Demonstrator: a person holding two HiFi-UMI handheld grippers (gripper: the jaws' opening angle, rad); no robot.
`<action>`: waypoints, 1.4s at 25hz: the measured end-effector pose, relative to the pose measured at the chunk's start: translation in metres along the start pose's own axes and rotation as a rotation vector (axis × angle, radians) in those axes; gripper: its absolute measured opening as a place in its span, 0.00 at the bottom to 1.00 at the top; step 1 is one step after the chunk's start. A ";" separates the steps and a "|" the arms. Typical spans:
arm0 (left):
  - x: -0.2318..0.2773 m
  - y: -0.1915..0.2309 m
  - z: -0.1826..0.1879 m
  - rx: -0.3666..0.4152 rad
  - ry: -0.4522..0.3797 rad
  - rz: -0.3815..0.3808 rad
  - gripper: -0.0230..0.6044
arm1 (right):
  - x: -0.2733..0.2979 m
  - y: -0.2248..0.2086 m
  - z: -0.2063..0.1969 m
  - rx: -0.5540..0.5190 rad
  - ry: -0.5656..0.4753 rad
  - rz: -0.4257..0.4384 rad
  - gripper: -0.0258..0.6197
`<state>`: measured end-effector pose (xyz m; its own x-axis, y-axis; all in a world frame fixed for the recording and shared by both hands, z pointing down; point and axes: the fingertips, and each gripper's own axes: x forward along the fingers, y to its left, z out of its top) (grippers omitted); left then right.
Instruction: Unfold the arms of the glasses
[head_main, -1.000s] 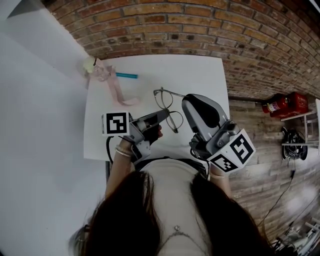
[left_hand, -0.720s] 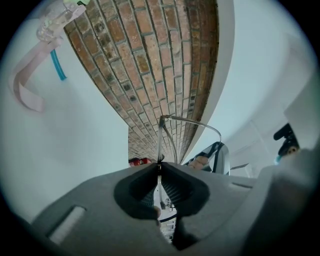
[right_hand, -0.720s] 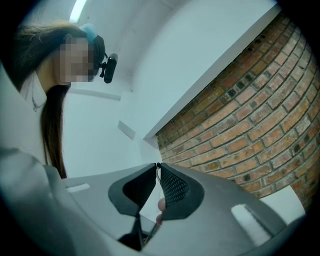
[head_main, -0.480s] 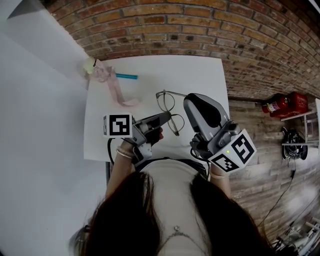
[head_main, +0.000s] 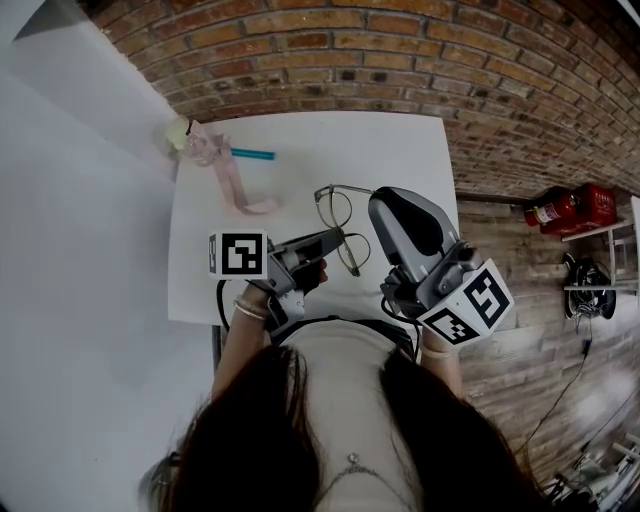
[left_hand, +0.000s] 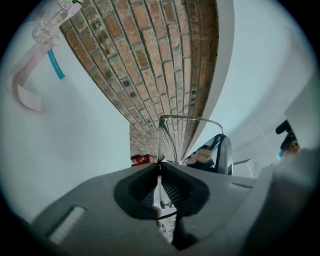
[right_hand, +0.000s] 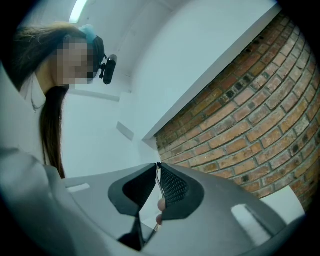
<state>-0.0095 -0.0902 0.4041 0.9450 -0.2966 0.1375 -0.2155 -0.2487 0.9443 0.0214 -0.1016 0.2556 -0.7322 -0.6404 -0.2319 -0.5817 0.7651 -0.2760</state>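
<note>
Left gripper (left_hand: 159, 167) clenched on glasses (head_main: 335, 207) frame. Right gripper (right_hand: 158, 166) clenched on thin arm. This arm seems already swung out; second arm probably still to unfold.

White table (head_main: 390, 150), red-brick wall (head_main: 400, 60), silver glasses (head_main: 333, 208)

The white table (head_main: 390, 140) stands with its far edge against a brick wall (head_main: 400, 60). In its far left corner lies a small clear item (head_main: 203, 147), with a pale yellow piece beside it at the edge. A pink strip (head_main: 236, 186) runs from this item toward the near side and curls at its end. A short blue stick (head_main: 253, 153) lies just beside the clear item.
</note>
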 end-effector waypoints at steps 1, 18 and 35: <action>0.002 -0.003 -0.001 -0.009 -0.001 -0.017 0.07 | 0.000 0.000 0.000 0.000 -0.001 0.000 0.09; 0.003 0.004 -0.012 0.028 0.047 0.032 0.07 | -0.002 -0.004 0.002 0.010 -0.016 -0.012 0.10; 0.004 0.006 -0.008 -0.001 0.015 0.016 0.07 | -0.001 -0.004 0.001 0.015 -0.019 -0.010 0.10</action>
<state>-0.0051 -0.0858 0.4124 0.9449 -0.2871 0.1569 -0.2304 -0.2431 0.9422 0.0248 -0.1040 0.2563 -0.7196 -0.6491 -0.2466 -0.5834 0.7578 -0.2921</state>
